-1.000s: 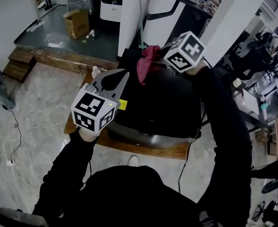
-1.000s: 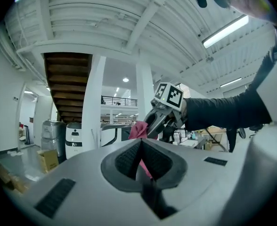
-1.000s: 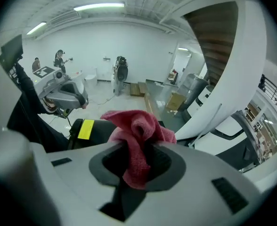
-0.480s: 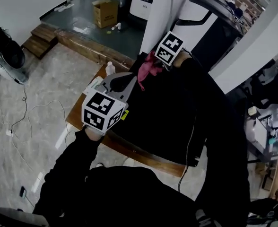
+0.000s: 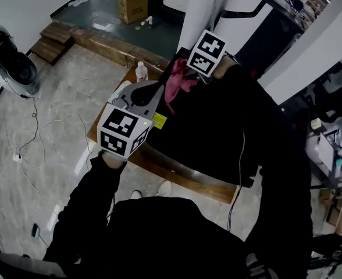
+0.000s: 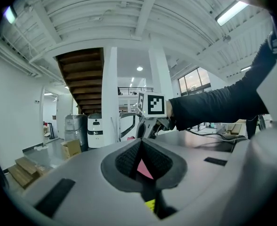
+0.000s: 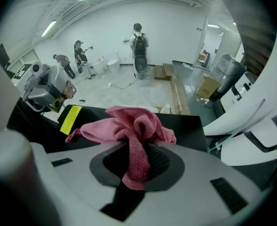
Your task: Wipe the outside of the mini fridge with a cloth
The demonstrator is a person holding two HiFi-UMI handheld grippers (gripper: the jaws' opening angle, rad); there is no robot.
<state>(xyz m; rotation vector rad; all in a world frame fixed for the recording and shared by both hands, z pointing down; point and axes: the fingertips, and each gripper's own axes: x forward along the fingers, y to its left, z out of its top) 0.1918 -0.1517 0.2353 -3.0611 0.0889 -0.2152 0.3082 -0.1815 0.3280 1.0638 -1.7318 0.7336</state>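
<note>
Pink cloth (image 7: pixel 129 126) is pinched by one fold in the right gripper (image 7: pixel 134 149), leaving its bunched bulk free over the black fridge (image 5: pixel 217 132) top's far edge, probably for wiping. The left gripper (image 6: pixel 142 161), jaws together and empty, hovers at the left edge, out of the way.

Bright, even indoor light comes from ceiling tubes (image 6: pixel 230 13) at 1 o'clock. Both gripper views bulge and darken toward their edges.

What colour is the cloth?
The cloth is pink; clearest in the right gripper view.
</note>
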